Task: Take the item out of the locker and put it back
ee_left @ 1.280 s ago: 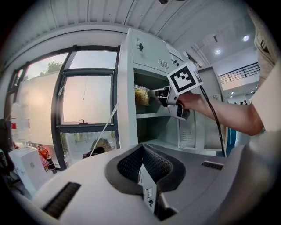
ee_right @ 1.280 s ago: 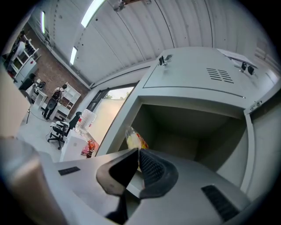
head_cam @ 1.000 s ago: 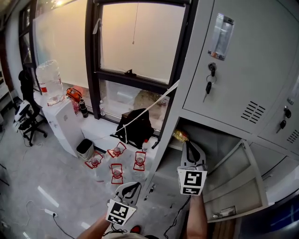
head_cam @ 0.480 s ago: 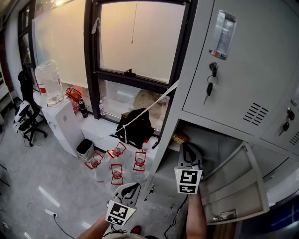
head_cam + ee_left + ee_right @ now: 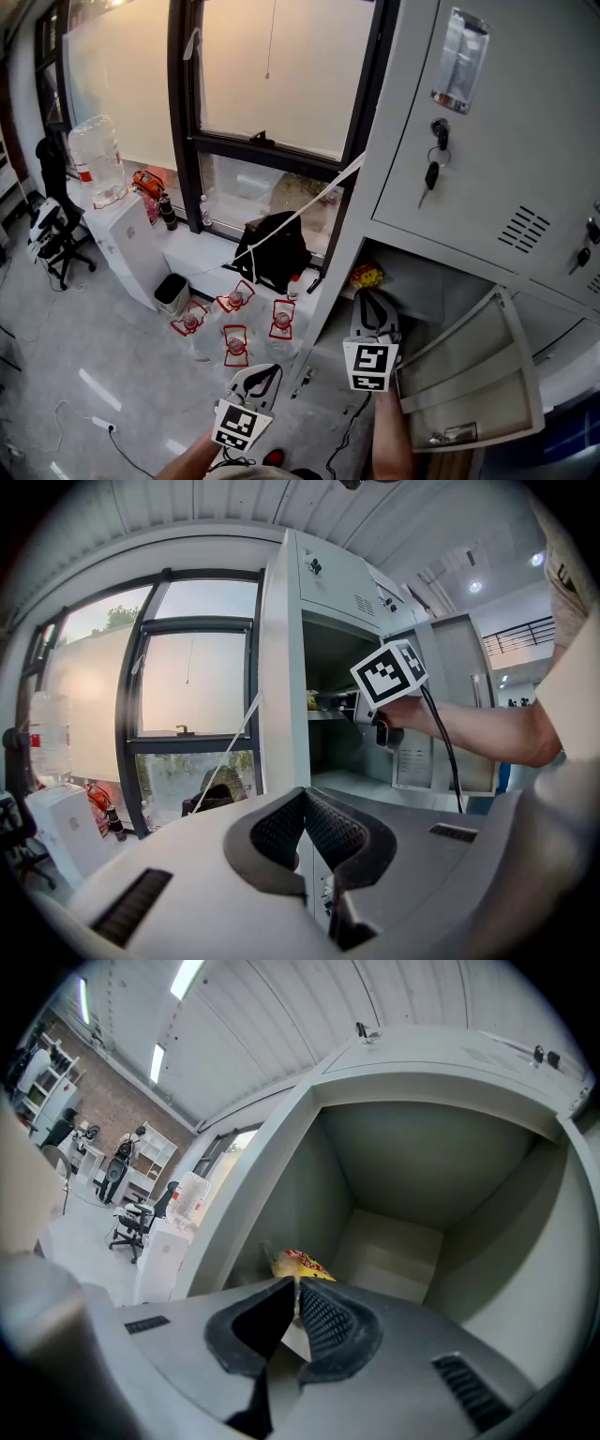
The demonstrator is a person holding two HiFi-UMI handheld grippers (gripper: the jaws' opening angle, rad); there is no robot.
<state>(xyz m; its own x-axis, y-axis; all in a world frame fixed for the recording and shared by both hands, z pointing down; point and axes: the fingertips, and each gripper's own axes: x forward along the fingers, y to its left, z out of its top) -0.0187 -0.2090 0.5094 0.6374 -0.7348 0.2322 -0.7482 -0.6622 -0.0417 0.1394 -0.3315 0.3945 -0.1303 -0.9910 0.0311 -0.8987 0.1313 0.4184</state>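
While the grey locker [image 5: 469,141] stands with its lower compartment [image 5: 403,1194] open, the right gripper [image 5: 292,1290] sits closed and empty just short of the yellow snack packet [image 5: 302,1266] at the shelf's front-left. I should part the jaws before advancing, then close squarely on its near edge. Left gripper [image 5: 305,797] closed, idle. Packet's red print — unreadable.

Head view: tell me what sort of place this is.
Probably the locker corner of an office or similar workplace. There are grey metal lockers with keys hanging in their doors, a water dispenser with a big bottle on top, and a black office chair near a large window.
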